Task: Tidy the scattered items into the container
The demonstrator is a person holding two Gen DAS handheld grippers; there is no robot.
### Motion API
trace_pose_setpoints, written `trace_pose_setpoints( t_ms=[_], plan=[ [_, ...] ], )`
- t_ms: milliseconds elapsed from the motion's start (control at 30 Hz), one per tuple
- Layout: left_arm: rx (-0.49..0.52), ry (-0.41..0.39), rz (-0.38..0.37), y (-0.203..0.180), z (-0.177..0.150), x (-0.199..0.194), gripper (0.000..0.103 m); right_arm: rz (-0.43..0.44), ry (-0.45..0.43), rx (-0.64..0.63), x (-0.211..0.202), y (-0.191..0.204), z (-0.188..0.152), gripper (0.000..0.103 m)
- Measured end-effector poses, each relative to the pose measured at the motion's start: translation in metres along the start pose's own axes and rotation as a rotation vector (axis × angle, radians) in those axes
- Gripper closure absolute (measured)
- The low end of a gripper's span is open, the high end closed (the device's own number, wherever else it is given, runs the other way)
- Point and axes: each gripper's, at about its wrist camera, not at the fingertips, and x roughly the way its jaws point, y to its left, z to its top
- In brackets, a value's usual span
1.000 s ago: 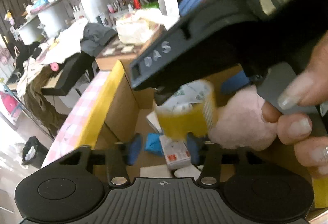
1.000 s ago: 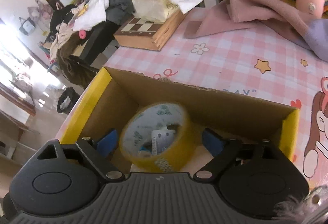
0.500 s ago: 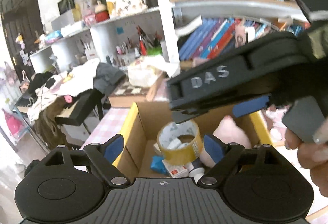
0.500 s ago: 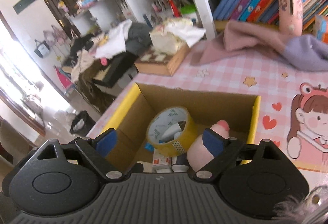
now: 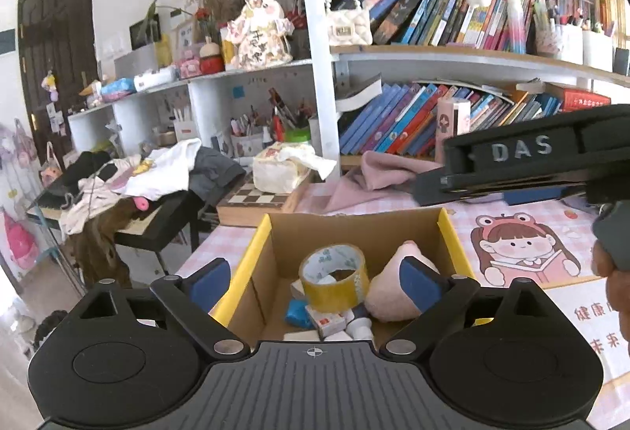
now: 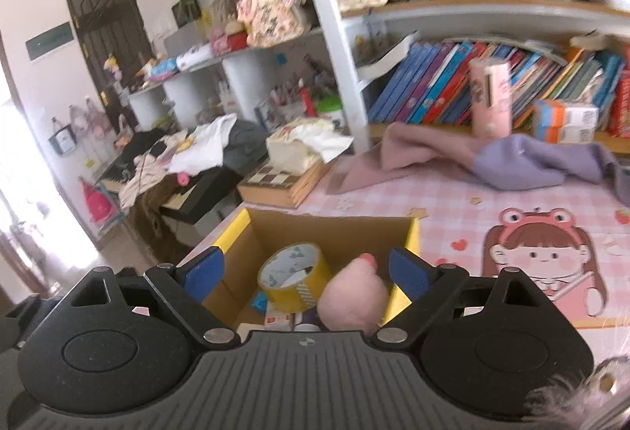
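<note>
Lying now inside the yellow-rimmed cardboard box (image 6: 413, 233), the yellow tape roll (image 6: 294, 278) has left the right tool (image 6: 306, 270), now lifted above it; both tools, left tool (image 5: 314, 278) too, gape empty.

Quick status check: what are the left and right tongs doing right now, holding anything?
Left tongs: open, holding nothing, above the cardboard box.
Right tongs: open, holding nothing; the tape roll lies in the box.

Both looking forward and down from just above and near the open cardboard box (image 5: 354, 229) (image 6: 334, 229), toward the bookshelf (image 5: 453, 56) (image 6: 472, 12), sharing box, pink tablecloth (image 5: 523, 217) (image 6: 433, 201) and shelves.
</note>
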Motion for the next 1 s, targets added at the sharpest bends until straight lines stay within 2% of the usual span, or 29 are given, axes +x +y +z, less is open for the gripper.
trace_pose_setpoints(
  t_ms=[233,500,633,800,1000],
  plan=[
    [0.003,-0.044,0.039,0.014,-0.021,-0.041,0.007,-0.094,-0.095,-0.001,-0.047,0.006,-0.034,0.01],
    [-0.007,-0.037,0.006,0.02,-0.045,-0.074,0.002,-0.186,-0.119,0.014,-0.089,0.008,-0.078,0.009],
    [-0.022,-0.037,0.021,0.019,-0.056,-0.083,0.001,-0.236,-0.135,0.025,-0.109,0.006,-0.098,0.009],
    [-0.053,-0.043,0.005,0.018,-0.064,-0.092,0.001,-0.317,-0.163,-0.006,-0.131,0.002,-0.122,0.008],
    [-0.031,-0.035,-0.007,0.012,-0.078,-0.099,0.001,-0.351,-0.16,-0.026,-0.145,-0.005,-0.14,0.007]
  ],
)
